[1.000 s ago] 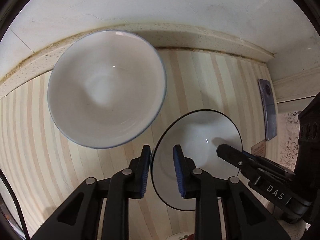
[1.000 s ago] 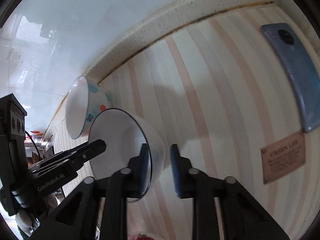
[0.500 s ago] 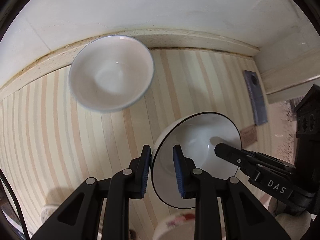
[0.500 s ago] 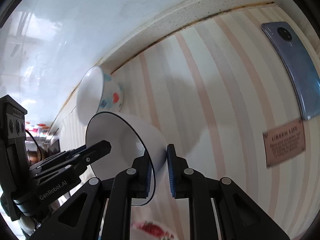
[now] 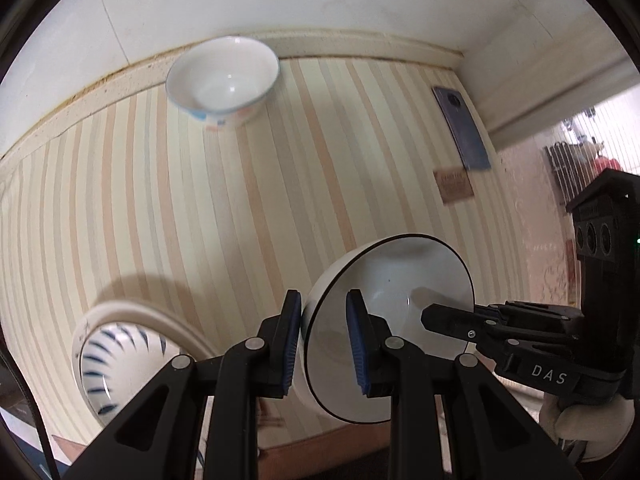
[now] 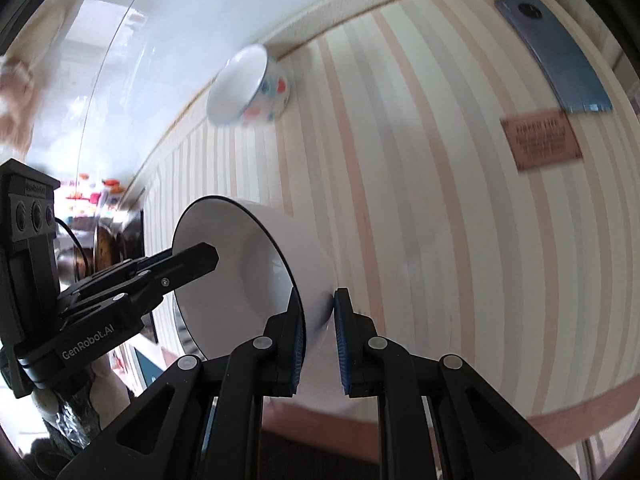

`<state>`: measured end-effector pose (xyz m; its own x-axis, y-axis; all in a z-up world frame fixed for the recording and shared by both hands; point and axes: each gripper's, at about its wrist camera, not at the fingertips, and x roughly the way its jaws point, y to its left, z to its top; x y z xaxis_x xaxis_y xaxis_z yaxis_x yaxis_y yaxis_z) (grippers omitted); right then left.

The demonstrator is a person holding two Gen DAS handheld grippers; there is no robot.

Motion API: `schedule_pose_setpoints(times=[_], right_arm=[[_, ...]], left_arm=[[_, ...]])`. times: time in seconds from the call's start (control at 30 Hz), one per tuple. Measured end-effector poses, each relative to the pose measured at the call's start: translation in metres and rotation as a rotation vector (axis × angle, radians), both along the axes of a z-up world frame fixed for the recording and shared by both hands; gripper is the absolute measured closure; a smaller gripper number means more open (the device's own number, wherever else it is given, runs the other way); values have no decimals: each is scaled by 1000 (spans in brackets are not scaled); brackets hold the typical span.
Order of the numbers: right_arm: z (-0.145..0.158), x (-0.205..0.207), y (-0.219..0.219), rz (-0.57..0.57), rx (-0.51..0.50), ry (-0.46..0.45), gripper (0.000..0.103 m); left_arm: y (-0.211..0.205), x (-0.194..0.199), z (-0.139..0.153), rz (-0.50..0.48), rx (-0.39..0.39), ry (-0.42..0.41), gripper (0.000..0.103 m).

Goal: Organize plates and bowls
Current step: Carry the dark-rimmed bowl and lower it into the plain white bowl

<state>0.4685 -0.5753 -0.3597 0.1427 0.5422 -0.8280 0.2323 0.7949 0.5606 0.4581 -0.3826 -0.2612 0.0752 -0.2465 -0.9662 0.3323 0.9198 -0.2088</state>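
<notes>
This looks like a home kitchen or dining corner: a striped tablecloth covers a table pushed against a glossy white wall, 3 ceramic bowls sit about, a phone lies near the corner, and cluttered shelves show blurred beyond.

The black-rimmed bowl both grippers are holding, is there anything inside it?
Nothing loose shows inside the black-rimmed bowl: bare white interior, apart from one pad of each gripper reaching in over the rim. The patches behind those pads are hidden.
</notes>
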Motion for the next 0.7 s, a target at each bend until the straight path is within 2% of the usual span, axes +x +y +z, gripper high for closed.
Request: schedule_pose_setpoints(times=[0.3, 0.7], right_arm=[[-27, -40, 13, 6, 26, 75, 87], [-47, -45, 16, 9, 13, 121, 85]], left_arm=[[1, -25, -27, -26, 48, 60, 82], [-9, -31, -48, -39, 97, 71, 82]])
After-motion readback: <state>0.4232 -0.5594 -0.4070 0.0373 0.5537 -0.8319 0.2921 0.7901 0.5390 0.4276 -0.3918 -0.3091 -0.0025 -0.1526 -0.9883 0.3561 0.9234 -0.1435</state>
